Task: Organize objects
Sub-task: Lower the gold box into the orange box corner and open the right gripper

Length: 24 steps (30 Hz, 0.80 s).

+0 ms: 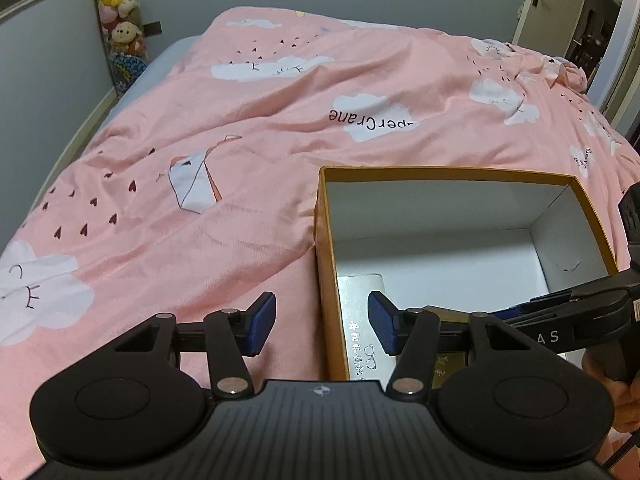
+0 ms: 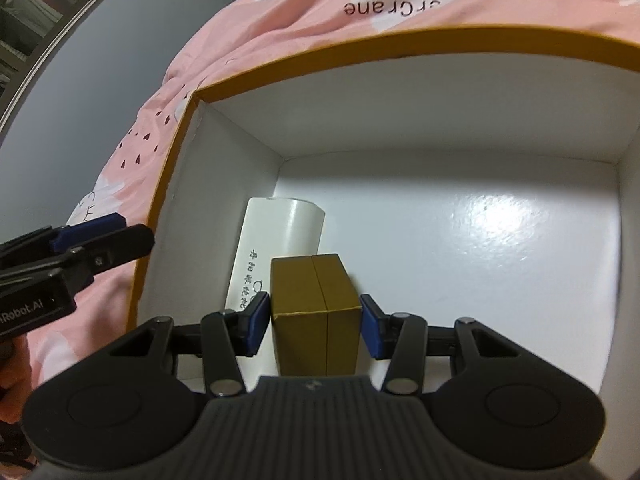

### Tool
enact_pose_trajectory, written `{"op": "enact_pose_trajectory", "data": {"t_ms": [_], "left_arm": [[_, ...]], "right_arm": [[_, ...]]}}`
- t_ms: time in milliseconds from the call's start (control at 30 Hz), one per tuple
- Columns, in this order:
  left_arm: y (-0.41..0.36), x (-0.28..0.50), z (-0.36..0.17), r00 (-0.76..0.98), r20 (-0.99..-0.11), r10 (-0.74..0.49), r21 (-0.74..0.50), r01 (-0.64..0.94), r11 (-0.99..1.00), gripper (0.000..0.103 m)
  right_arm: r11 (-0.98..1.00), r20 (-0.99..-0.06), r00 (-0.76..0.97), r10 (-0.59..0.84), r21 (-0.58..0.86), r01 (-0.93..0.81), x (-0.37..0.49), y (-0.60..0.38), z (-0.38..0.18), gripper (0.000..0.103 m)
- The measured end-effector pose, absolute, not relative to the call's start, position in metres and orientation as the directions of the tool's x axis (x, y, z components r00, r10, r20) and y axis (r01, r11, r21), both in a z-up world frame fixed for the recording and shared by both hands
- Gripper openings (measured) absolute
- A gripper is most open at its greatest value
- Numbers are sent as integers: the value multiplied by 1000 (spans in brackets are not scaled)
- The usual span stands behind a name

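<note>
**Brown carton lowered into the storage box**

Left wrist view: the left gripper (image 1: 322,326) is held with jaws apart and empty, straddling the storage box (image 1: 325,240) wall.

Right wrist view: the brown carton (image 2: 314,316) is clamped by the right gripper (image 2: 314,326), beside the white box (image 2: 276,240), likely for tidy packing.

The left gripper (image 1: 322,326) hangs with its blue pads (image 1: 262,322) apart and nothing between them, straddling the near left wall of an open cardboard box (image 1: 326,240). The box sits on a pink quilt (image 1: 240,120) printed with clouds. Inside lies a white package (image 1: 360,320) with printed characters. The right gripper (image 1: 532,308) reaches into the box from the right. Plush toys (image 1: 118,12) stand by the far wall.
</note>
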<state>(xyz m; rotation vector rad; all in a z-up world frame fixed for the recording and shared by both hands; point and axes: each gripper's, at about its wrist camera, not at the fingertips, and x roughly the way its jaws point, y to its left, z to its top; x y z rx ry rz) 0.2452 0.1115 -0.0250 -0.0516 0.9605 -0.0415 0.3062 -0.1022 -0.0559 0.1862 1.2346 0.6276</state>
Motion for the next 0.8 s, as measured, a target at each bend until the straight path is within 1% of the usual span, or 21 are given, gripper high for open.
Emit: {"op": "enact_pose_trajectory", "data": {"t_ms": [133,233,300,433,600,667,800], "left_arm": [[115,250,-29,568,-819,-80,-89,13,996,63],[118,254,-30,560,-822,-101,-117,8,993,62],[119,258,-32,553,-827,-104,-121,5,993,59],[121,264,-32,547,-830,-111,-128,7,992,58],[126,269,-34,543,-832,-114,-137,-1,991,55],[128,271,-36,540,-834,-114,-139,-5,990,55],[131,273,-39,533,-837,-123,-146,-1,989,54]], "right_arm": [[807,-821,176,544,453,-378,309,-100,-54,49],[776,-817,201,541,393,-493,306,-94,-43,49],[736,-806,252,535,299,-607,301,-90,-30,49],[629,-792,362,491,35,-777,293,-67,-10,49],[458,-744,500,443,-292,-840,286,-37,-10,49],[399,-735,522,433,-364,-842,285,-25,-15,49],[310,-732,532,426,-434,-846,284,-10,-26,49]]}}
